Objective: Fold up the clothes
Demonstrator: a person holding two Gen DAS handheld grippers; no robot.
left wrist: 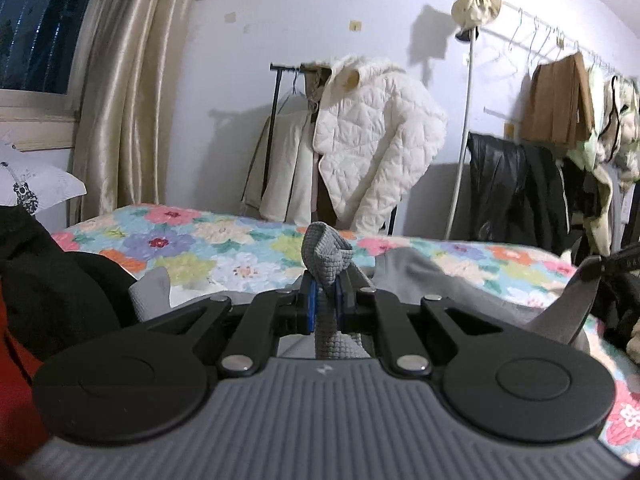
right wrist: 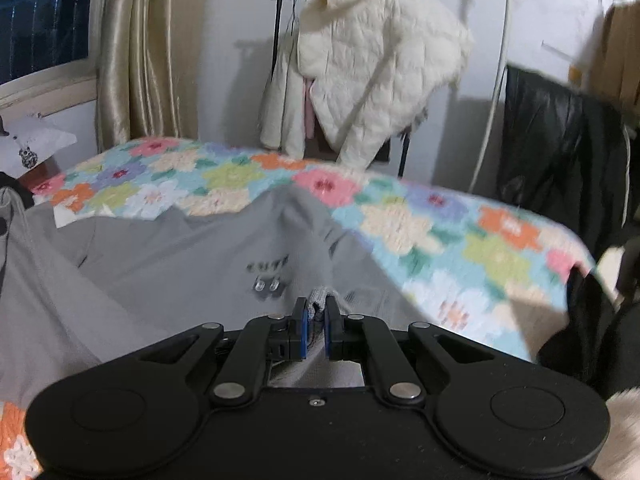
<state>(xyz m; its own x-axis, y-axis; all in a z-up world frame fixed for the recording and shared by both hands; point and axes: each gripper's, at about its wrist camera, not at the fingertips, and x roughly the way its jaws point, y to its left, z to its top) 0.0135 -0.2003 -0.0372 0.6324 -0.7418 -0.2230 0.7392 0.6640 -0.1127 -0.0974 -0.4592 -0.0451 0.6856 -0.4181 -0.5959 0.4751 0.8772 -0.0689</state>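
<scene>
We see the left hand-held gripper [left wrist: 325,304] pinching a ribbed cuff of the soft grey knit garment [right wrist: 168,256]; the right hand-held gripper [right wrist: 316,320] clamps its hem, floral quilted bed [right wrist: 440,232] at two o'clock.

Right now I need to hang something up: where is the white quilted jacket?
The white quilted jacket hangs on the black rack against the far wall, behind the floral bedspread, centre of both views.

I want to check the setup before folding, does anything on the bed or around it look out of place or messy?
Nothing looks damaged or spilled. The grey garment lies rumpled, not flat, on the floral bedspread, pinched by both the left gripper and the right gripper. A white quilted jacket hangs askew over the rack.
</scene>
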